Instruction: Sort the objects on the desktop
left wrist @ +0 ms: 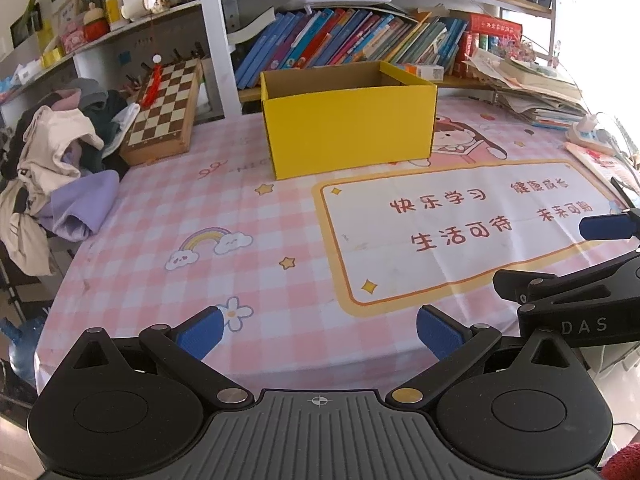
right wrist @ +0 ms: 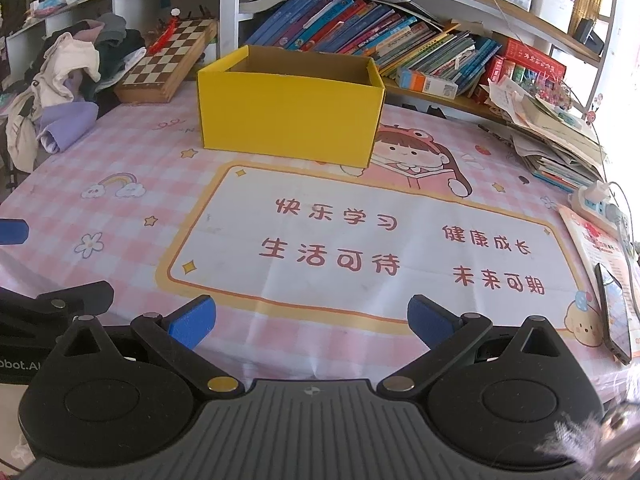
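An open yellow cardboard box (left wrist: 348, 128) (right wrist: 290, 114) stands at the back middle of the pink checked desk mat (left wrist: 240, 216) (right wrist: 120, 152); its inside cannot be seen. My left gripper (left wrist: 320, 330) hovers open near the mat's front edge with nothing between its blue pads. My right gripper (right wrist: 312, 320) is open too, over the mat's white text panel, empty. In the left wrist view the right gripper's body (left wrist: 568, 296) shows at the right edge. A black phone (right wrist: 616, 312) lies at the far right.
A chessboard case (left wrist: 166, 110) (right wrist: 172, 62) leans at the back left beside a heap of clothes (left wrist: 60, 160) (right wrist: 68, 80). Books fill the shelf (left wrist: 344, 40) (right wrist: 360, 36) behind the box. Stacked papers (right wrist: 560, 136) and a power strip (right wrist: 596, 204) sit at the right.
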Tool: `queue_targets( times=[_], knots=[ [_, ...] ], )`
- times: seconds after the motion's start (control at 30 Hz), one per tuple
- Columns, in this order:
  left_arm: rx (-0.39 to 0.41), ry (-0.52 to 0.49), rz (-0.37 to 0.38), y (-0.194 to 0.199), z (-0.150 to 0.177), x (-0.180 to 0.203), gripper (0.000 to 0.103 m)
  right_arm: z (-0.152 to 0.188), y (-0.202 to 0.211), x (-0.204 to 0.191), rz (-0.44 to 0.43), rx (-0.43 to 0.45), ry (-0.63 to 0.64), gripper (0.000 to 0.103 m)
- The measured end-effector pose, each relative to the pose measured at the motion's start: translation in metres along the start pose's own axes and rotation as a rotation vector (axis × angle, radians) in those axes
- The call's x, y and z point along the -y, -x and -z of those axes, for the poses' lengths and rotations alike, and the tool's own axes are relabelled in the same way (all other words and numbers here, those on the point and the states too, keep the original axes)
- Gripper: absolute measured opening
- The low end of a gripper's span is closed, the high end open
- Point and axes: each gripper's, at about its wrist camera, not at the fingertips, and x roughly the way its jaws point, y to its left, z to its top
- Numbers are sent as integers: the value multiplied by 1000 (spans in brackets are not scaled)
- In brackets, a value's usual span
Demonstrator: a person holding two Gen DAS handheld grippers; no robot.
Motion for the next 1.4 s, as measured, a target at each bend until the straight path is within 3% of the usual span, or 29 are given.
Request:
queue_targets(
  times=[1.4],
  knots=[
    [-20,1,15,-2,3,1,103,4,-1,-4,5,-18,-2,103]
  ],
)
